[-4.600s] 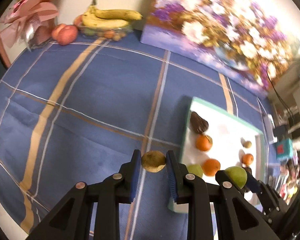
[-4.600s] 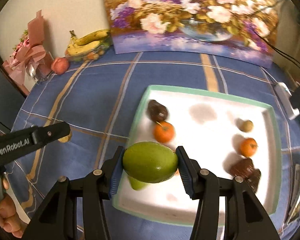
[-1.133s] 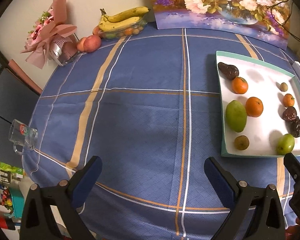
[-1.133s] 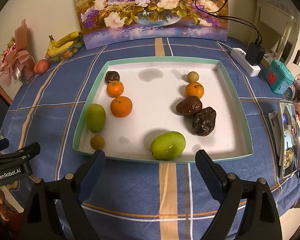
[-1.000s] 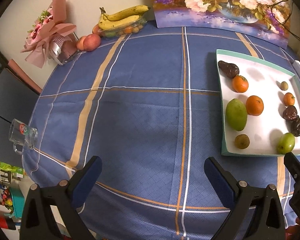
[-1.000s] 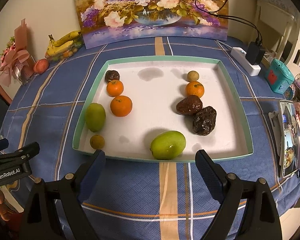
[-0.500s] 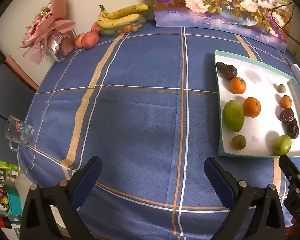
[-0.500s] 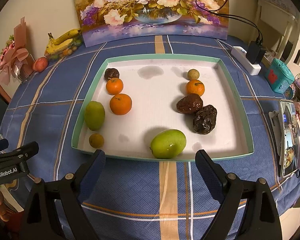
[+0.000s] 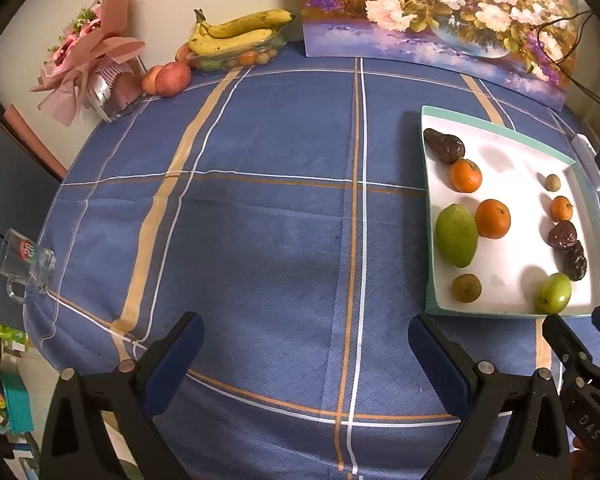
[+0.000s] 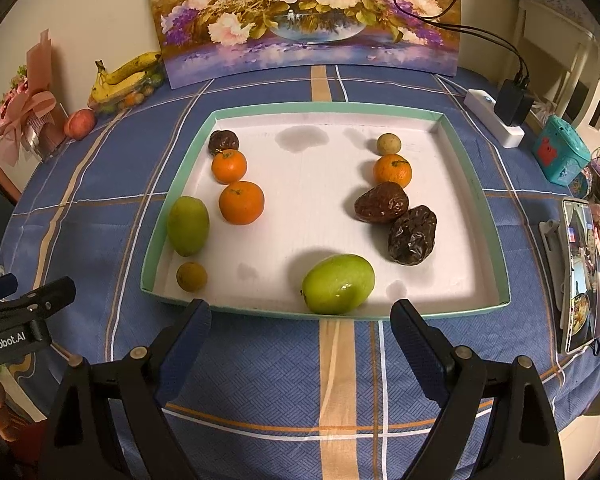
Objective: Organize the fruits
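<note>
A white tray with a green rim (image 10: 496, 240) (image 9: 430, 240) lies on the blue checked tablecloth. It holds two rows of fruit. The left row has a dark date (image 10: 223, 141), two oranges (image 10: 241, 202), a green mango (image 10: 188, 225) and a small brown fruit (image 10: 191, 276). The right row has a small tan fruit (image 10: 388, 144), an orange (image 10: 392, 170), two dark dates (image 10: 412, 234) and a green mango (image 10: 338, 283). My right gripper (image 10: 300, 328) is open and empty just in front of the tray. My left gripper (image 9: 304, 344) is open and empty over bare cloth, left of the tray.
Bananas in a clear dish (image 9: 236, 38), apples (image 9: 172, 79) and a pink bouquet (image 9: 88, 64) stand at the back left. A flower painting (image 10: 308, 16) leans on the wall. A glass mug (image 9: 26, 264) sits at the left edge. A power strip (image 10: 496, 120) and phone (image 10: 580, 272) lie right.
Earlier each gripper held a fruit; both fruits now lie in the tray and both grippers are wide open. In the last second both views drifted only slightly.
</note>
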Motion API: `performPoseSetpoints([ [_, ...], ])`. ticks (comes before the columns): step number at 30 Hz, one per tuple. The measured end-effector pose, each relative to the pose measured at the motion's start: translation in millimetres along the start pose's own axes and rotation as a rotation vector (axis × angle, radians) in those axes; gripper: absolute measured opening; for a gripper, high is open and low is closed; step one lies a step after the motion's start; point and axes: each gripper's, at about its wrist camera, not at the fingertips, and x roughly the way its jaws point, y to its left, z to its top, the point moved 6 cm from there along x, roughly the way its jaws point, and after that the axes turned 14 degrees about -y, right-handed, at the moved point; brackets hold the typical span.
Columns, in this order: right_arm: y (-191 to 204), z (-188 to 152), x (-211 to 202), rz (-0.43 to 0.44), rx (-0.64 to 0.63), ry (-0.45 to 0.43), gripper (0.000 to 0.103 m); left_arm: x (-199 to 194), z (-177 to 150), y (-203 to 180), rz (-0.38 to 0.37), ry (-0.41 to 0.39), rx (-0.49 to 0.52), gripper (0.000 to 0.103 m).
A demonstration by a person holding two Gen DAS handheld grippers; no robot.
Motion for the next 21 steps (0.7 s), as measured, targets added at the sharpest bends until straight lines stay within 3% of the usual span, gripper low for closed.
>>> performPoseSetpoints([
  [21,0.3,-0.2,0.6,-0.001,-0.002,0.005,0.092,0.6,-0.1,0.1,-0.043,-0.002,-0.027,0.103],
])
